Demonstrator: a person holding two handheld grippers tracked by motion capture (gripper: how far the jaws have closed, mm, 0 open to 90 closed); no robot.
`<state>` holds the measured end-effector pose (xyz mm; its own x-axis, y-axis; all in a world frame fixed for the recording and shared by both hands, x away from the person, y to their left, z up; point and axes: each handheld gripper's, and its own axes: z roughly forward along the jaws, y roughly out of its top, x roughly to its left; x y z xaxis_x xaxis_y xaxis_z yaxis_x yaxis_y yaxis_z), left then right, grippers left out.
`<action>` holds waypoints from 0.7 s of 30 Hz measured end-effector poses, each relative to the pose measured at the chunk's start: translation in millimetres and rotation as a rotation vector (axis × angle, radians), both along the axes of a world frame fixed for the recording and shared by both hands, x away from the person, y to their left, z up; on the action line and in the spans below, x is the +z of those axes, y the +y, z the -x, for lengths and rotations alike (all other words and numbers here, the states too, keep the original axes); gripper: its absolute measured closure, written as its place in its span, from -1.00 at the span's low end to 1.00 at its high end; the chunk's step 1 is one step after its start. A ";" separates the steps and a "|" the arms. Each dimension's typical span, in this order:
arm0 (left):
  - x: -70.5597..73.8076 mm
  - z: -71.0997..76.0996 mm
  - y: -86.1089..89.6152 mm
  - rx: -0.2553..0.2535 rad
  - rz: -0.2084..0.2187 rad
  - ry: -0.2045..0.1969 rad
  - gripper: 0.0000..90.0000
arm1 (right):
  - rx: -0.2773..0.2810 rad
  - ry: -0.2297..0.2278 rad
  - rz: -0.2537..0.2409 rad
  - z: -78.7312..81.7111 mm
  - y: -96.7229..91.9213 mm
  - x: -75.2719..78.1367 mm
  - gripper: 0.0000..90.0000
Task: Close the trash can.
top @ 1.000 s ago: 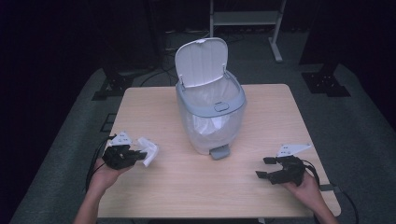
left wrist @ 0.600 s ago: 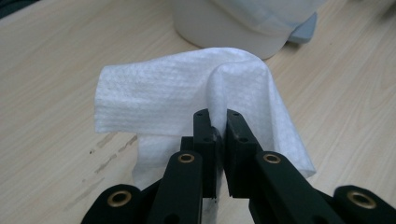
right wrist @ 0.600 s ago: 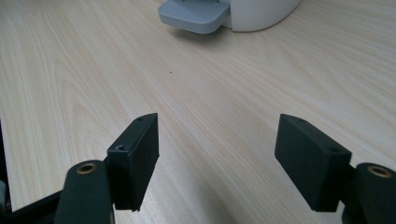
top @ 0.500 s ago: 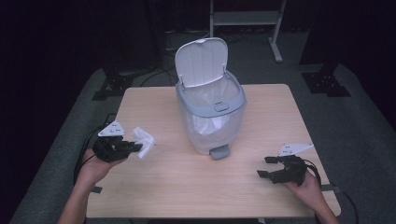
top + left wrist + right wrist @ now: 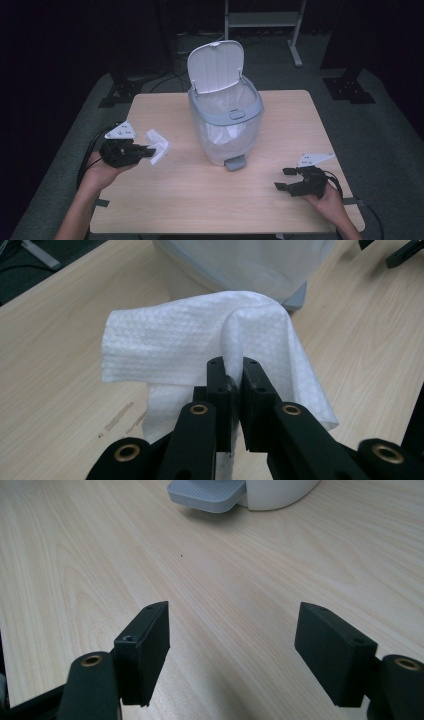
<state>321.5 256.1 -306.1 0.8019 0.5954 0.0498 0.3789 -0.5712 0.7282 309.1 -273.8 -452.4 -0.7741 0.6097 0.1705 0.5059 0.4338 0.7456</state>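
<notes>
So the left hand-held gripper [image 5: 150, 150] is pinching a white paper towel [image 5: 159, 146] by one fold, at the left side of the high view. It looks clear of the desk [image 5: 280, 115], probably so it can go into the bin [image 5: 225, 125] at centre frame, whose lid [image 5: 216, 59] stands propped open. The right hand-held gripper [image 5: 286, 179] sits at lower right, jaws spread with nothing between them, most likely just parked. In the left gripper view the towel hides most of the bin. Can't tell what's inside past the plastic liner [image 5: 222, 107].
</notes>
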 end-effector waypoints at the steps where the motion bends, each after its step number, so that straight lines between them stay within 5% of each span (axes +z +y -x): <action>1: 1.7 -0.5 -0.6 -0.003 0.000 -0.002 0.87 | -0.001 0.002 0.000 -0.5 0.1 -0.4 -0.35; 21: 50.7 -11.9 -17.4 -0.054 -0.013 -0.041 0.87 | -0.010 0.001 -0.014 -4.3 -1.5 0.2 -0.36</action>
